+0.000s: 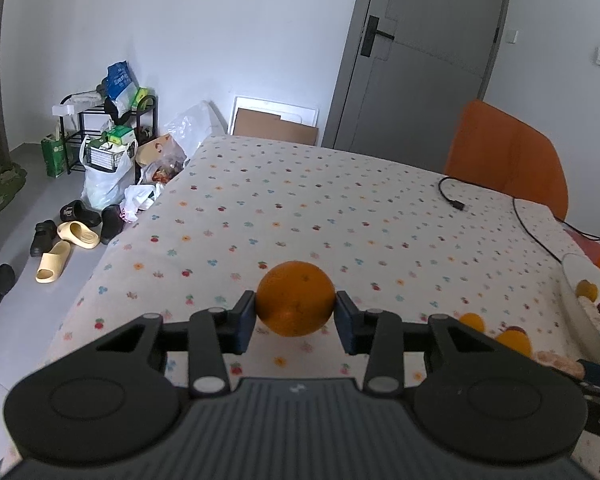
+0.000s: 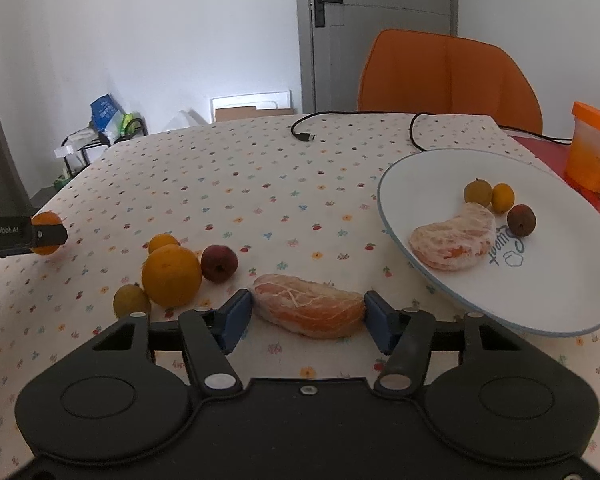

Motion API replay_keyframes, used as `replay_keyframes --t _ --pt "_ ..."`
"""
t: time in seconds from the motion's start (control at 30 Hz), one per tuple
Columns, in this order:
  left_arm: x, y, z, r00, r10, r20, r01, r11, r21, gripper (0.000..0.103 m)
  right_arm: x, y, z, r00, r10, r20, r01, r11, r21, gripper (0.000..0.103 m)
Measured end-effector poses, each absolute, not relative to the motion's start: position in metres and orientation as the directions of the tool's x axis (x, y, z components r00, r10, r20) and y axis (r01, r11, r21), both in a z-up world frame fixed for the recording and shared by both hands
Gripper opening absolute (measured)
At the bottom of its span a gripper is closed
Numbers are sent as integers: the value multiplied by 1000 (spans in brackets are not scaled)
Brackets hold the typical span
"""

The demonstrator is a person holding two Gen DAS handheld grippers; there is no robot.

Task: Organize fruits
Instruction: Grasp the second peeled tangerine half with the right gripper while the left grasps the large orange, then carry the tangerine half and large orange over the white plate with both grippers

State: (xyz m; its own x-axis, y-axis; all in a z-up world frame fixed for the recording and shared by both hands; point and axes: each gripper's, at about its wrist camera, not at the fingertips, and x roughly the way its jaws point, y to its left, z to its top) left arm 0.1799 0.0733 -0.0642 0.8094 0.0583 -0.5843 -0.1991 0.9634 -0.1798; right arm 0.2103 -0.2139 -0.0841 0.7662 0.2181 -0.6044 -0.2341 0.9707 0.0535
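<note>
In the left wrist view, the left gripper (image 1: 295, 316) pinches an orange (image 1: 295, 298) at frame centre above the floral tablecloth (image 1: 300, 200); shoes and bags show at left only here.

In the right wrist view, the right gripper's (image 2: 308, 312) fingers flank a peeled pomelo segment (image 2: 308, 310), long axis left-right; whether they touch it I cannot tell. The white plate (image 2: 560, 280) at right reads "Sweet"; "GenRobot.AI" marks the left edge.

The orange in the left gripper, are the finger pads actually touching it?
Touching. The left wrist view shows both blue pads pressed against opposite sides of the orange, with no gap, in the left gripper.
</note>
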Motion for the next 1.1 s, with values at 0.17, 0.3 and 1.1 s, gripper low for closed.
replay_keyframes --t 0.17,0.3,1.1 --pt "169 64 -64 810 58 -584 -195 965 -175 40 206 -217 -84 760 225 -609 -252 967 43 59" --pt "162 62 -67 803 56 -593 -193 967 -169 40 203 -218 -84 759 210 -616 -243 970 31 64" --pt "143 62 -69 814 45 -579 -193 961 -196 40 211 -202 -88 775 218 -594 -274 962 -4 65"
